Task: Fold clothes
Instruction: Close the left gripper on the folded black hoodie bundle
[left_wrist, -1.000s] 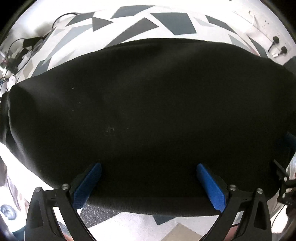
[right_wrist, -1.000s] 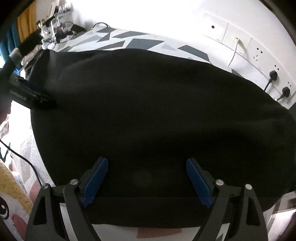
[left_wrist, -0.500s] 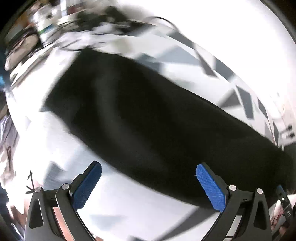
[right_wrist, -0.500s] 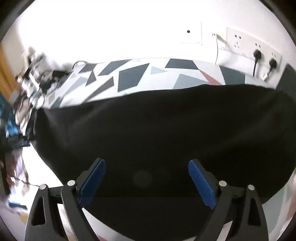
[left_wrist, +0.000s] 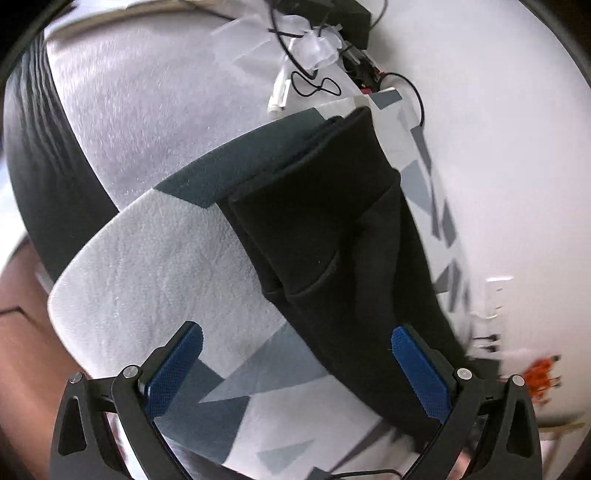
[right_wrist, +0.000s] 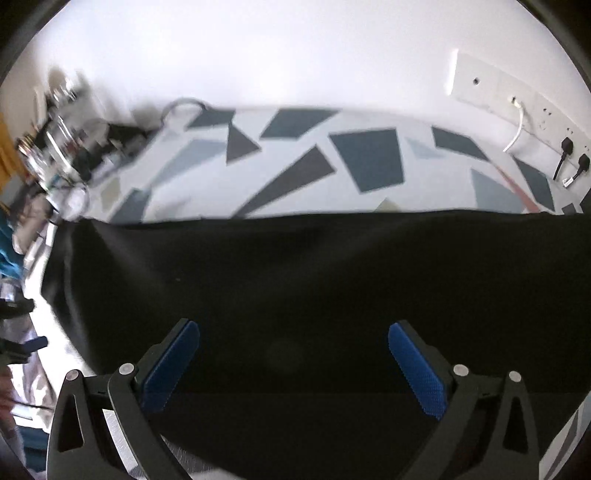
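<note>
A black garment (left_wrist: 332, 236) lies folded into a long band on the patterned cover, running from upper middle to lower right in the left wrist view. My left gripper (left_wrist: 295, 354) hovers open over its near edge, blue pads wide apart, nothing held. In the right wrist view the same black garment (right_wrist: 332, 288) fills the lower half, its far edge a straight fold line. My right gripper (right_wrist: 293, 350) stands above the cloth; its jaws are opening and the pads (right_wrist: 413, 365) do not press on anything.
The white cover with grey and blue triangles (right_wrist: 295, 155) stretches back to a white wall with sockets and plugs (right_wrist: 569, 151). Cables and small clutter (left_wrist: 317, 48) sit at the far end. A dark curved edge (left_wrist: 48, 155) lies at the left.
The left gripper swung sideways and rolled, so the garment now appears as a diagonal band instead of filling the view. The right gripper drew back, showing more cover behind the cloth; its jaws widened slightly.
</note>
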